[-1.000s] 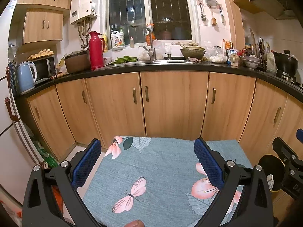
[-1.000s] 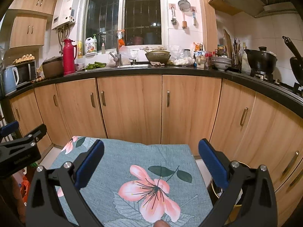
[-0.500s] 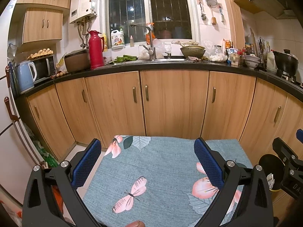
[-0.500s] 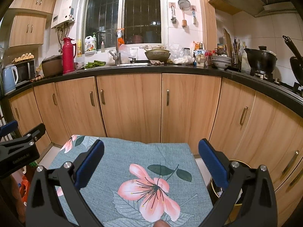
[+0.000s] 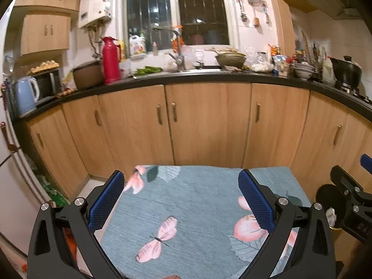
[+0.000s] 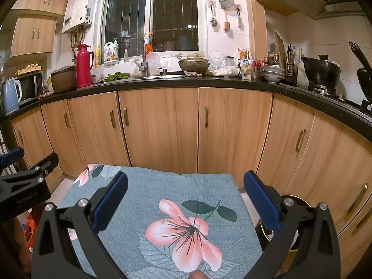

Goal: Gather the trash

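Note:
My left gripper is open and empty, held above a table covered by a blue-grey floral cloth. My right gripper is open and empty above the same cloth. A round black trash bin with a gold rim stands on the floor right of the table, with crumpled white paper in it. The bin also shows in the right wrist view, partly behind my right finger. No loose trash shows on the cloth.
Wooden base cabinets under a black counter run along the far side and the right. A red thermos, sink tap, bowls and pots crowd the counter. A fridge stands at left, with bags on the floor beside it.
Both views have shifted only slightly. Both grippers stay open and empty above the cloth.

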The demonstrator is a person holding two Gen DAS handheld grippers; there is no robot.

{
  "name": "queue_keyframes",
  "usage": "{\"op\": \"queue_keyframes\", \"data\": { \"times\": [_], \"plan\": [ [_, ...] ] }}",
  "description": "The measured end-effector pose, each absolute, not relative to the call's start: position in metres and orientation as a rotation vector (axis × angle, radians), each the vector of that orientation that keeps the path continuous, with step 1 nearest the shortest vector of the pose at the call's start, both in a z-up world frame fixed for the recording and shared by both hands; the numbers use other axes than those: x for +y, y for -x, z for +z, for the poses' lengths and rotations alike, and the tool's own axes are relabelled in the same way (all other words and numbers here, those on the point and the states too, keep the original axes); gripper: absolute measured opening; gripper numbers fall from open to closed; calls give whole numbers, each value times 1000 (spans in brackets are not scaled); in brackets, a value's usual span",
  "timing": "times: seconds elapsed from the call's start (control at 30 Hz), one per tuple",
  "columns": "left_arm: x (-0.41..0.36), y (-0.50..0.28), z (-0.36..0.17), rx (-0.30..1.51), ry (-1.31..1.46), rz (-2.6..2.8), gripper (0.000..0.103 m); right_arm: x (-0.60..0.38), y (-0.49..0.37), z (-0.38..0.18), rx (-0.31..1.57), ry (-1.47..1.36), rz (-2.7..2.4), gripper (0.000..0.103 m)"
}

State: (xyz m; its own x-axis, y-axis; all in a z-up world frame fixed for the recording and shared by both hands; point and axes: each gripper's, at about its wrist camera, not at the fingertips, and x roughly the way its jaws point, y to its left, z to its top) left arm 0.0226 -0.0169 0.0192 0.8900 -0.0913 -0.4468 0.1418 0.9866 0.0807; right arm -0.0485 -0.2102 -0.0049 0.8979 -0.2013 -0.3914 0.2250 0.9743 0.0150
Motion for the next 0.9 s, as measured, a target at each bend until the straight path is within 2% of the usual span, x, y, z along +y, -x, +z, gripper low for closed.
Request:
{"op": "queue_keyframes", "data": {
  "times": [0.23,0.4,0.47,0.9],
  "plan": [
    [-12,-27,17,469,-63,-174,95,-211,48,-4,395,-62,-219,100],
    [-7,-6,26,303,-55,-119,95,-212,49,-7,387,-58,-234,100],
    [-10,-3,29,295,-77,-125,95,-214,48,-8,391,-64,-234,100],
    [-5,-17,29,398,-74,-57,95,-214,54,-8,391,-53,-240,100]
  ]
}}
